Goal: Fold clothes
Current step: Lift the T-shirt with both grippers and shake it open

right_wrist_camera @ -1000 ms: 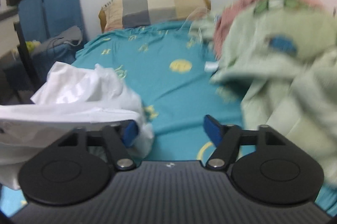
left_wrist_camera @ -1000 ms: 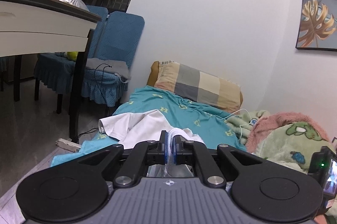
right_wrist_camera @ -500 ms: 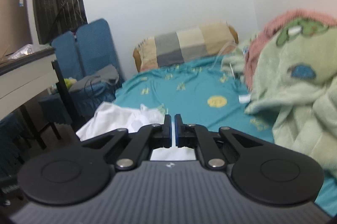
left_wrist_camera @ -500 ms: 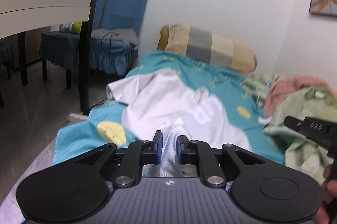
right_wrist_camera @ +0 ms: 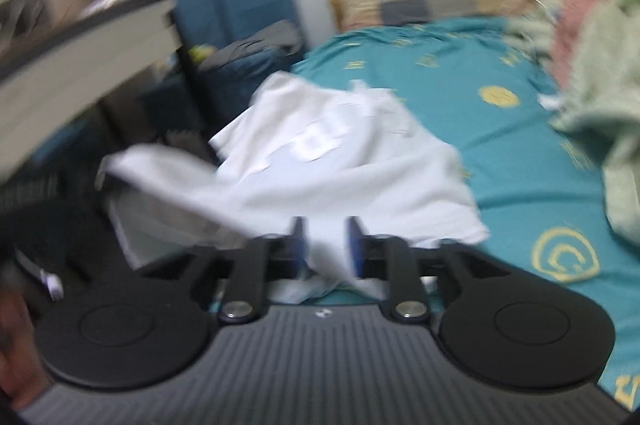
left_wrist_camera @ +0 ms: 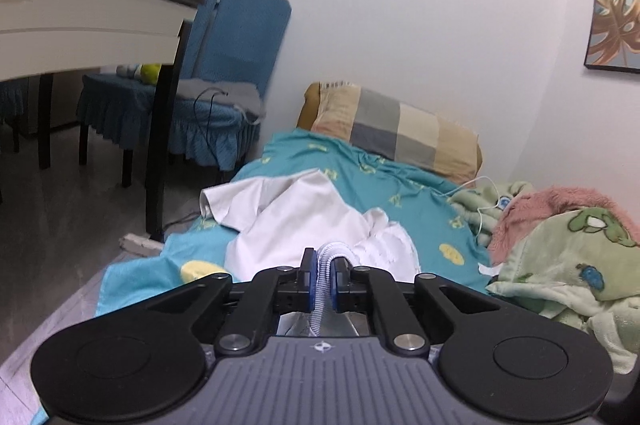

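We see a white shirt (left_wrist_camera: 304, 221) crumpled on the teal bed (left_wrist_camera: 408, 201), pillow (left_wrist_camera: 394, 133) at twelve o'clock. The left gripper (left_wrist_camera: 322, 275) pinches its ribbed collar. The right gripper (right_wrist_camera: 327, 249) (blurred) has just been opening, with shirt cloth between its parted fingers, blanket (right_wrist_camera: 600, 73) at two o'clock.

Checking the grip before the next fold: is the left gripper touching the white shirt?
Touching. The left wrist view shows the left gripper shut on a ribbed edge of the white shirt, its blue pads pressing the fabric from both sides.
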Demonstrator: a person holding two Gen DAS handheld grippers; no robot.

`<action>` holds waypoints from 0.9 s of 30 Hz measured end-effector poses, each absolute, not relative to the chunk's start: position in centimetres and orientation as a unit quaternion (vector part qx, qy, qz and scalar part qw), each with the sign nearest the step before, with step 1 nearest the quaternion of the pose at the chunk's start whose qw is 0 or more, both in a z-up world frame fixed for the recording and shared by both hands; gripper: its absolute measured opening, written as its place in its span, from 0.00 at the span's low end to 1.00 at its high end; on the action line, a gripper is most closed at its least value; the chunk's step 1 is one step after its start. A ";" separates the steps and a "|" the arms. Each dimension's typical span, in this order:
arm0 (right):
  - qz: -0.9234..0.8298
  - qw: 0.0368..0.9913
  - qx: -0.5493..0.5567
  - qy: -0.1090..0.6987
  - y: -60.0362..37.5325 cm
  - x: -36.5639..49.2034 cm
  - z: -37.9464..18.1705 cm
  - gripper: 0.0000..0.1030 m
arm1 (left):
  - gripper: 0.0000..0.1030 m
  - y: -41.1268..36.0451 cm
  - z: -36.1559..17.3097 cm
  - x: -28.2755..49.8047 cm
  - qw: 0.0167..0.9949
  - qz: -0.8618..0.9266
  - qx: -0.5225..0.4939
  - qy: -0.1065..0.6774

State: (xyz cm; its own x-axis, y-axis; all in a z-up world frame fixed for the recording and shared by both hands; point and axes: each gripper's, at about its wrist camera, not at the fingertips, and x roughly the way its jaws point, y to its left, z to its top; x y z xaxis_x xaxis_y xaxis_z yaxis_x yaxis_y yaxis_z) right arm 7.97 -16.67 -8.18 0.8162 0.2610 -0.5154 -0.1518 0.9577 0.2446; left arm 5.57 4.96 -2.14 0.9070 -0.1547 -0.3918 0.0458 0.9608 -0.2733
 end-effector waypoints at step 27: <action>-0.079 0.956 0.091 0.267 -21.1 11.6 -11.9 0.10 | 0.04 3.3 -2.1 4.8 0.975 -0.038 -0.083 0.205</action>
